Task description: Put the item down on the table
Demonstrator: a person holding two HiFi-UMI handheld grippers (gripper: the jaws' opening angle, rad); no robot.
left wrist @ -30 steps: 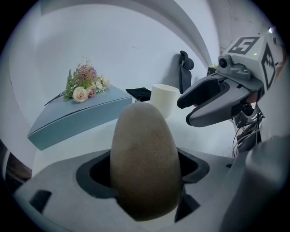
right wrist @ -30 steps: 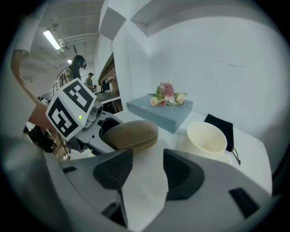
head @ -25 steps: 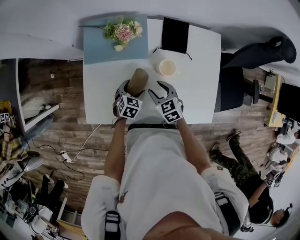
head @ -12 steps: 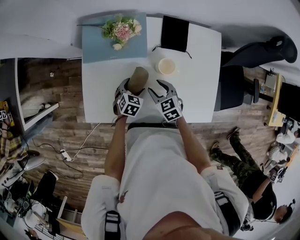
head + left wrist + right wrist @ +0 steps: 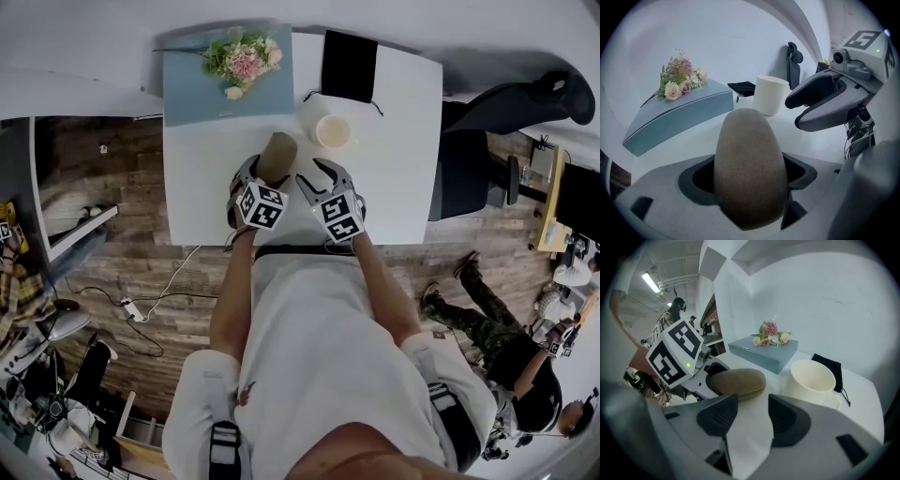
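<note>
Left gripper (image 5: 749, 187) is clamping one brown oval case (image 5: 277, 157), jaws pressing both its sides. The case is sticking out forward over the near part of the white table (image 5: 403, 169); can't tell if it's touching. Right gripper (image 5: 752, 416) is sitting just beside it, jaws drawn together with nothing between. On the table: one cream cup (image 5: 333, 132) just past the grippers, one black pouch (image 5: 349, 67) at the far edge, one grey-blue box (image 5: 202, 89) far left, one bouquet (image 5: 244, 61) lying on the box. The table is standing against a white wall. Wood-plank floor (image 5: 122, 253) is showing around it, with one black office chair (image 5: 506, 108) right, one white cable (image 5: 159, 300) trailing left, and one other person in camouflage trousers (image 5: 478, 323) lower right.
</note>
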